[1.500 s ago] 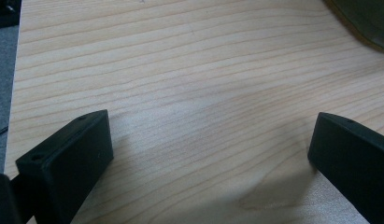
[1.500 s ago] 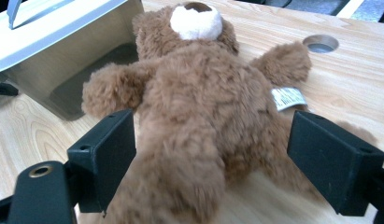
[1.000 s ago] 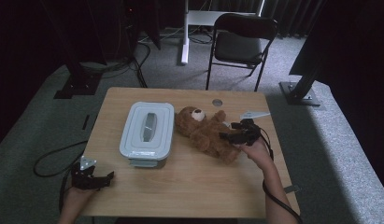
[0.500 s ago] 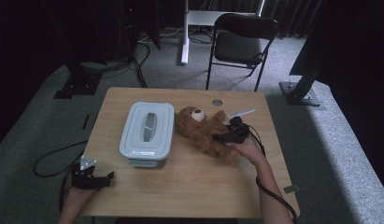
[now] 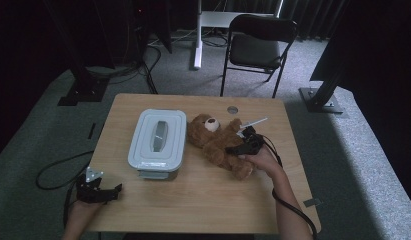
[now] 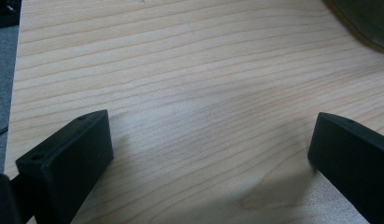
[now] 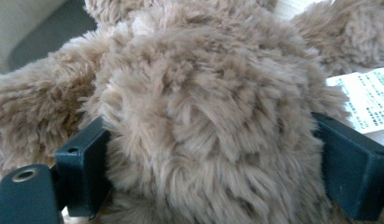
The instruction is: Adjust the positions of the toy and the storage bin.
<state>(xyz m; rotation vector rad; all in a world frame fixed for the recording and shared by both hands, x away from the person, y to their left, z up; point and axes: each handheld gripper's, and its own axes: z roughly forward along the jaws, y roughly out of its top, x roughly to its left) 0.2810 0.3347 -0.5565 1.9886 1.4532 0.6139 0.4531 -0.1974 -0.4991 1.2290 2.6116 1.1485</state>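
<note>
Lying on its back near the middle of a light wooden table point(image 5: 203, 200) is a brown teddy bear point(image 5: 215, 145), head toward the far edge, pale muzzle up, legs pointing to the person's side; a white printed tag point(image 7: 367, 98) shows beside its fur in the right gripper view. Right tool point(image 5: 238, 149): held in the person's right hand point(image 5: 263, 159), set against the bear's body from the right side, jaws spread to either flank of a thick mass of brown fur point(image 7: 203, 121), the fur pressing against both inner jaw faces, so the tool is around the bear; whether it is squeezing firmly cannot be told. A black cable trails from it along the forearm toward the near table edge. Just left of the bear, touching or nearly touching its head, stands a pale grey lidded plastic box point(image 5: 158, 140) with a recessed handle in the lid. Left tool point(image 5: 110, 190): held in the left hand point(image 5: 83, 205) at the near left corner of the table, well apart from box and bear, jaws wide with bare wood grain point(image 6: 203, 93) between them, holding nothing; a grey three-cornered plate sits on top of it and a cable loops onto the carpet. A small round grommet point(image 5: 232, 109) is set in the table near its far edge. Beyond the table: a black folding chair point(image 5: 260, 45), a white stand base, dark frame legs, grey carpet.
</note>
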